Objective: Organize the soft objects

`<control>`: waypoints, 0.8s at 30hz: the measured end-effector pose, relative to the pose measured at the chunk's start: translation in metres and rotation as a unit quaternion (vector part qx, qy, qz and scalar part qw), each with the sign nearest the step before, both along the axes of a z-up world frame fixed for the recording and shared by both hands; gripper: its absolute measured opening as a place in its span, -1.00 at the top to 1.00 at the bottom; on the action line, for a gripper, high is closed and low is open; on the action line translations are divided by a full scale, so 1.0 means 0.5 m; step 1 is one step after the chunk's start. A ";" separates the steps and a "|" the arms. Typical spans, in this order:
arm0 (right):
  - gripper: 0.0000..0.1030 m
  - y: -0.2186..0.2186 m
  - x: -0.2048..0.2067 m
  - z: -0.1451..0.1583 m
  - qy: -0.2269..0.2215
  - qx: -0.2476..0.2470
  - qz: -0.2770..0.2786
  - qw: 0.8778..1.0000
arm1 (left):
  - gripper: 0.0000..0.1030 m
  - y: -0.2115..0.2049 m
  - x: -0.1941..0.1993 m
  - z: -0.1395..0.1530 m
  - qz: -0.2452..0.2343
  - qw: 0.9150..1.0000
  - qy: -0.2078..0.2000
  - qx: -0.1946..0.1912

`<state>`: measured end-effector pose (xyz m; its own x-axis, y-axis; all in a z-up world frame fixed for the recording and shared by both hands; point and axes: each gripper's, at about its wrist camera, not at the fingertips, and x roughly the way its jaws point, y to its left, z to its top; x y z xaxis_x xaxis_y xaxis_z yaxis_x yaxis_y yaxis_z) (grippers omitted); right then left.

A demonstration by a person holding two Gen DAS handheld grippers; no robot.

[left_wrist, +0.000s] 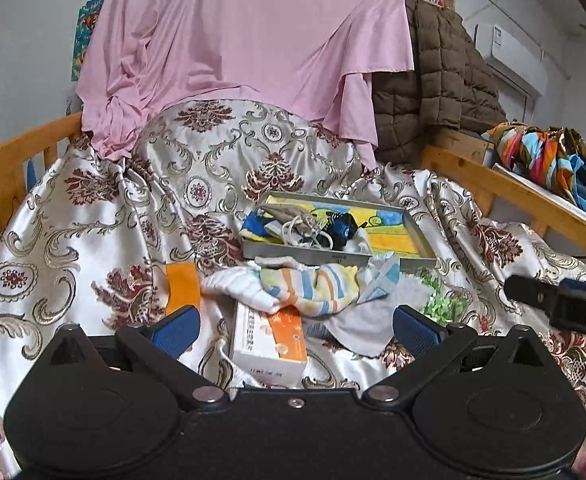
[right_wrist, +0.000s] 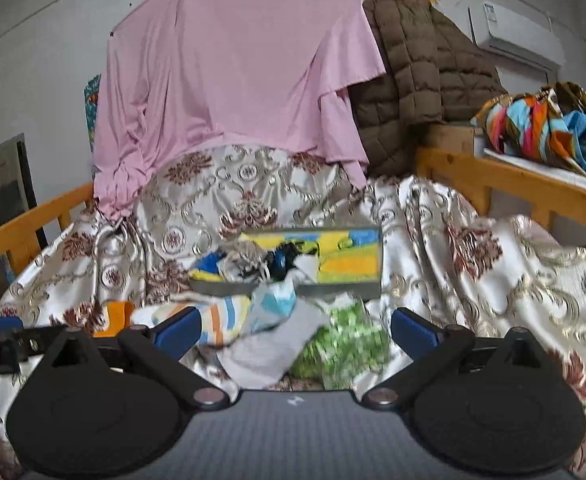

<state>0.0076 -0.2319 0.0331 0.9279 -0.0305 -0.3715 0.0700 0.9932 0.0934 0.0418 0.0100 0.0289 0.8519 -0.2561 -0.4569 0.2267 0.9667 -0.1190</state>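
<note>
While both jaws gape wide and empty, left hand-held gripper and right hand-held gripper face loose socks just ahead on the bed; tray beyond holds few. Judged: barely halfway.

the bed cover is shiny white with dark red flowers and gold swirls. the big sheet hanging behind is pink. the puffy coat next to it is brown. the tray is grey, and inside it is yellow, blue and green. the striped sock has orange, blue, yellow and white lines. the plain sock is grey. the box is white and orange. the leafy bit is green. the bed rail is orange wood. the cloth pile is orange, blue and brown. the finger pads are blue on black.
</note>
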 end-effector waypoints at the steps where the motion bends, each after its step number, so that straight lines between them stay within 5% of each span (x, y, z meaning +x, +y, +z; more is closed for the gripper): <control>1: -0.99 0.001 -0.003 -0.006 0.004 -0.002 0.000 1.000 | -0.98 0.000 -0.002 -0.002 0.001 1.000 0.002 0.002; 18: -0.99 0.043 0.006 -0.089 0.093 -0.018 0.060 0.994 | -0.98 -0.009 0.028 -0.054 0.009 0.992 0.121 0.045; 24: -0.99 0.070 0.024 -0.104 0.110 -0.041 0.090 0.989 | -0.98 0.008 0.070 -0.074 0.038 0.984 0.169 0.034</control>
<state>0.0196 -0.1970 -0.0190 0.8179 0.0898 -0.5683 -0.0990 0.9950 0.0148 0.0769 0.0139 -0.0081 0.6633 -0.1575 -0.7316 0.1123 0.9875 -0.1108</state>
